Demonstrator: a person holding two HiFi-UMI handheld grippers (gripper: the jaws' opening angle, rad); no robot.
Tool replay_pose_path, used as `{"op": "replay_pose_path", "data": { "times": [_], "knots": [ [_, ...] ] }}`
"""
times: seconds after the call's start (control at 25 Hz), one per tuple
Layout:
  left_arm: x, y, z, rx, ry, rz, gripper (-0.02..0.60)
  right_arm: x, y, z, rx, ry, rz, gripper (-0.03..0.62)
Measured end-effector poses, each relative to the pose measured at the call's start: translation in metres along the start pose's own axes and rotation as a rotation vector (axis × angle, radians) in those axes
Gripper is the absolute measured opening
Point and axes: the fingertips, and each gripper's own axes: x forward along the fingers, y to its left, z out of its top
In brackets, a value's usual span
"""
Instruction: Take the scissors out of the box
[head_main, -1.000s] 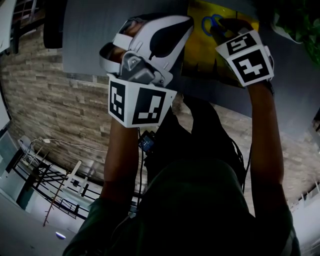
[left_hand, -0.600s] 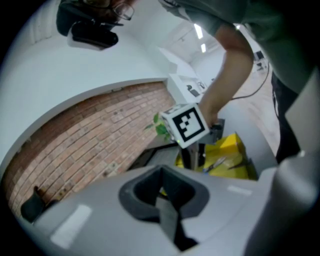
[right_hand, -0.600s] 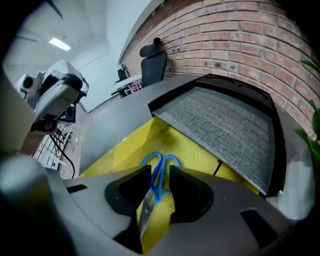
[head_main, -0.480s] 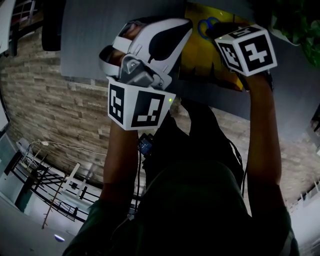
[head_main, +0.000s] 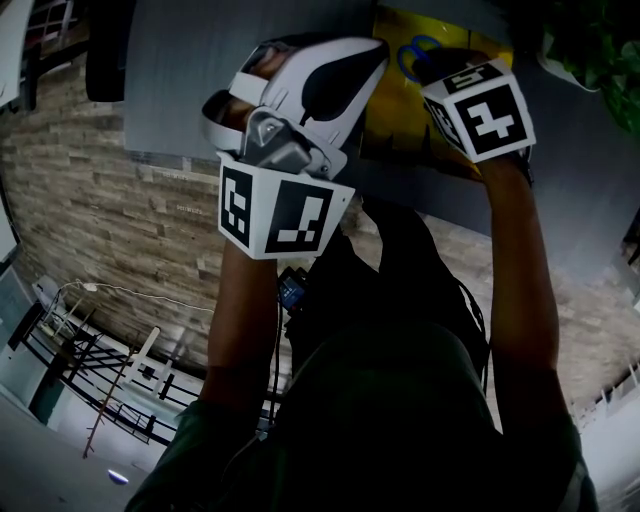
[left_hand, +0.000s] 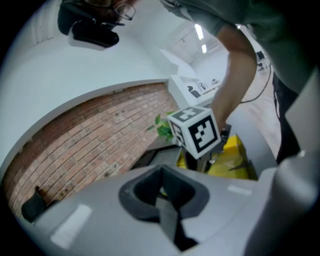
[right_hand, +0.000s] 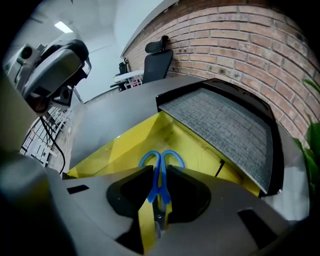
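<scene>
Blue-handled scissors (right_hand: 160, 167) lie in an open yellow box (right_hand: 125, 145) on a grey table. In the right gripper view my right gripper (right_hand: 159, 200) points steeply down into the box. Its jaws have just been closing, and the dark pads now press on the scissors' blue handle shanks from both sides. In the head view the blue handle loops (head_main: 415, 50) show just beyond my right gripper (head_main: 437, 66), over the box (head_main: 400, 110). My left gripper (head_main: 315, 50) hovers left of the box, jaws together, holding nothing; in its own view my left gripper (left_hand: 167, 210) faces the right gripper's marker cube (left_hand: 197, 131).
The box's black lid with grey foam lining (right_hand: 225, 125) lies open behind the box. A green plant (head_main: 590, 40) stands to the right on the table. An office chair (right_hand: 159, 57) stands by the brick wall (right_hand: 240, 40) at the table's far end.
The right gripper's marker cube has rolled and shifted slightly over the box. The left gripper has stayed where it was.
</scene>
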Motion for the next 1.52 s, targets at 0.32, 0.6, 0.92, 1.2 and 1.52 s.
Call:
{"op": "replay_pose_path", "data": {
  "times": [0.32, 0.6, 0.92, 1.2, 1.52],
  "knots": [
    [-0.003, 0.005, 0.01, 0.017, -0.014, -0.003, 0.0, -0.025, -0.004, 0.019, -0.031, -0.122, -0.085, 0.081],
    [-0.001, 0.006, 0.023, 0.039, -0.035, -0.019, 0.0, -0.05, -0.008, 0.026, -0.033, -0.175, -0.126, 0.081],
    [-0.002, 0.004, 0.038, 0.067, -0.063, -0.042, 0.0, -0.085, -0.01, 0.034, -0.027, -0.268, -0.183, 0.081],
    [0.0, 0.003, 0.056, 0.09, -0.101, -0.066, 0.0, -0.127, -0.019, 0.031, -0.021, -0.335, -0.27, 0.081],
    [0.011, -0.009, 0.073, 0.111, -0.141, -0.117, 0.0, -0.164, -0.035, 0.013, 0.018, -0.361, -0.358, 0.081]
  ]
}}
